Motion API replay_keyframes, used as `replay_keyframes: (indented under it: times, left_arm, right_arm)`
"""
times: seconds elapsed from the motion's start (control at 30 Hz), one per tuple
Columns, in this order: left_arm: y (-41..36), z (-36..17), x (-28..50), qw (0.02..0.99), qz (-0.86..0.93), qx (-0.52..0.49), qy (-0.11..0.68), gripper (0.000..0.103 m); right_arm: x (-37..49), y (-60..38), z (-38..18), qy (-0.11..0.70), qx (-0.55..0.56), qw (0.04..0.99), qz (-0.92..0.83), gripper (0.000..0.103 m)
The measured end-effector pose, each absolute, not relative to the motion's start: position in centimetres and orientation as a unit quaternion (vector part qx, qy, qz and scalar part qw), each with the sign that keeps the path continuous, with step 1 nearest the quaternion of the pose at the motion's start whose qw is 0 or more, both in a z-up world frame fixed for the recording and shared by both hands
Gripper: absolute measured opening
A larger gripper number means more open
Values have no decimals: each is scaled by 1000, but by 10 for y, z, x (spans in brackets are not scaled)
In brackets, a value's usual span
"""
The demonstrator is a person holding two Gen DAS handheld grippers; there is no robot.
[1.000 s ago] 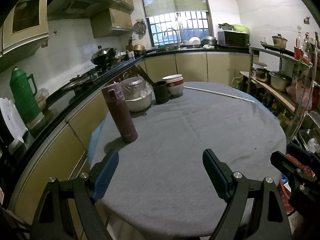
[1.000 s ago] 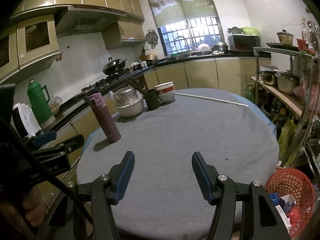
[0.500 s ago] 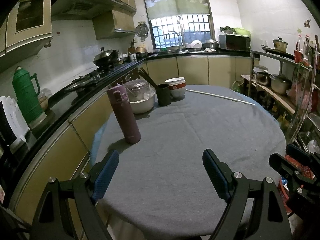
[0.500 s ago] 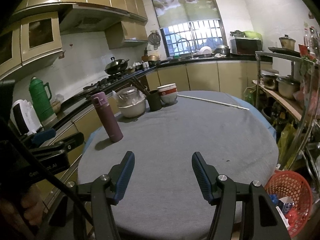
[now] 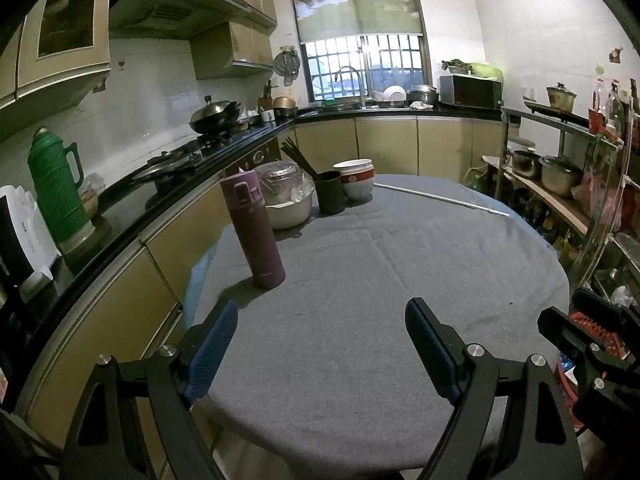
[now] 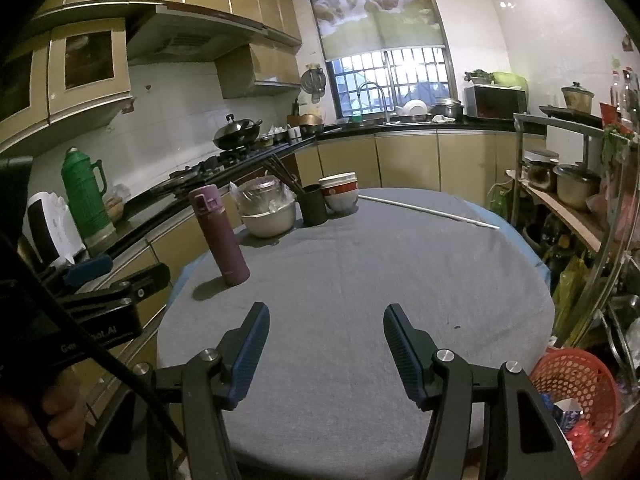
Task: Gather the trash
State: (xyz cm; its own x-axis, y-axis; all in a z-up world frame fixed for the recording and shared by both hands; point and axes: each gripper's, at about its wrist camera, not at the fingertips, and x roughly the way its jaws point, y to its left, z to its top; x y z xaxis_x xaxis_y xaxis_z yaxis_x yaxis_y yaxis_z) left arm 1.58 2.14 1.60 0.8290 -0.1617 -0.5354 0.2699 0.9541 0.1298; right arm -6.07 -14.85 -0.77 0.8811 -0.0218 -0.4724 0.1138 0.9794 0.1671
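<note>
A red plastic basket [image 6: 576, 392] with wrappers and paper scraps in it stands on the floor by the table's near right edge; a slice of the basket [image 5: 592, 332] shows behind the right gripper's body in the left wrist view. My left gripper [image 5: 320, 324] hovers open over the near part of the grey round table [image 5: 360, 280], nothing between its blue pads. My right gripper [image 6: 326, 324] is also open and empty over the table [image 6: 360, 272]. No loose trash shows on the cloth.
A purple flask [image 5: 254, 228] stands left of centre. Behind it sit a covered white bowl [image 5: 286, 200], a dark cup of chopsticks [image 5: 331, 196], stacked bowls [image 5: 356, 182] and a long white rod [image 5: 440, 200]. Kitchen counter at left, metal shelf rack [image 6: 580, 200] at right.
</note>
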Motion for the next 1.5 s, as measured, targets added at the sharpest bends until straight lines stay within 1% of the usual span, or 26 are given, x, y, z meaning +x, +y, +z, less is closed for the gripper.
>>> replay_keyframes:
  times: [1.5]
  left_arm:
    - [30,13,17,952,-104,93,273,86]
  right_arm:
    - [-58,-138,-5,241,85,966,-33,63]
